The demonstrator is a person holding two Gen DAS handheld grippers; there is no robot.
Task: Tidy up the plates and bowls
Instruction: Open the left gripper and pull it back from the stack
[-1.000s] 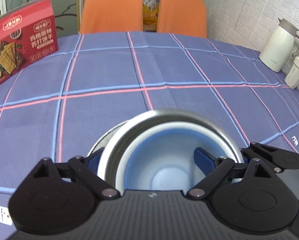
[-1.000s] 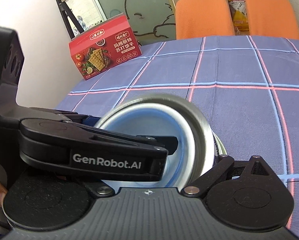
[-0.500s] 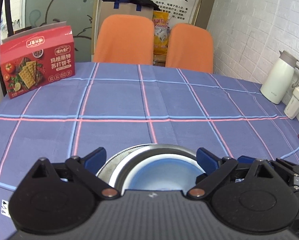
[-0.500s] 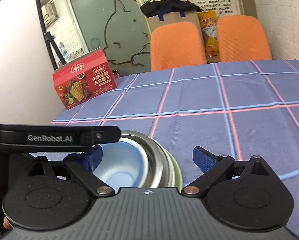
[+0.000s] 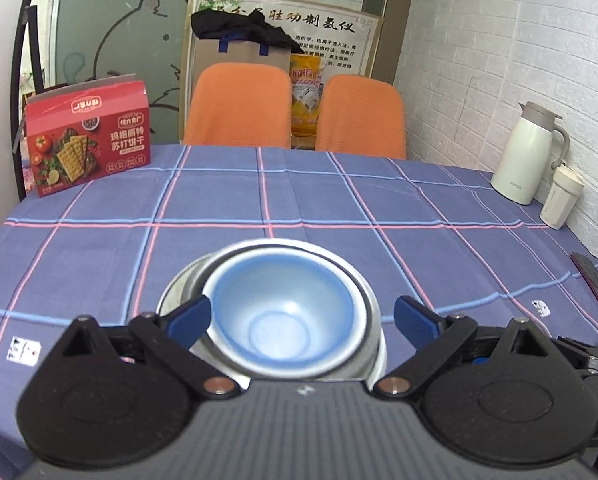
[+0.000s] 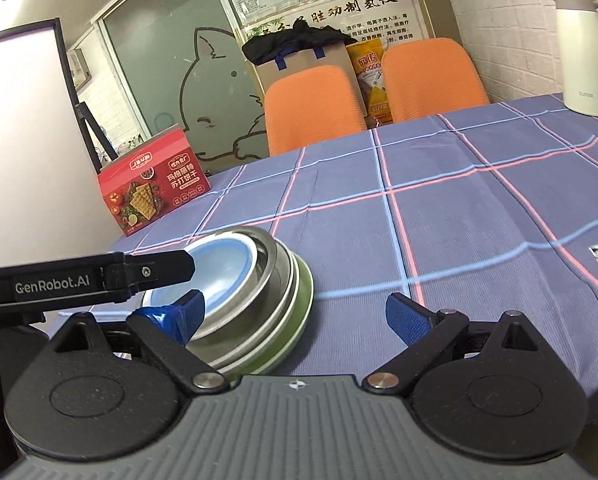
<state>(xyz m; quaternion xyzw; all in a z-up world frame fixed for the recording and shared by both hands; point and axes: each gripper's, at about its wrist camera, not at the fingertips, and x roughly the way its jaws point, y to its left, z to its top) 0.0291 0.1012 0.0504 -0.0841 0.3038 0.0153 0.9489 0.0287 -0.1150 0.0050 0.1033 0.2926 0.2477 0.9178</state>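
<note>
Both grippers had pulled up and back from the stack over the last second, so that more of the room showed beyond the table. The left gripper hung above the near side of the stack with its blue pads spread wider than the bowls, gripping nothing. The right gripper sat to the right of the stack, equally wide and empty, its left pad crossing in front of the stack's edge in its own view; I could not tell whether it touched.

The blue bowl sat nested in the steel bowl, which rested on a steel plate and a green plate at the bottom, all on the checked tablecloth. The stack stood well short of the red cracker box and far left of the white thermos.

To my eye the stacking looked finished and the job was simply to get clear. Doing that well meant lifting straight away, pads held wide, so that neither one clipped a rim and slid the bowls off centre.
</note>
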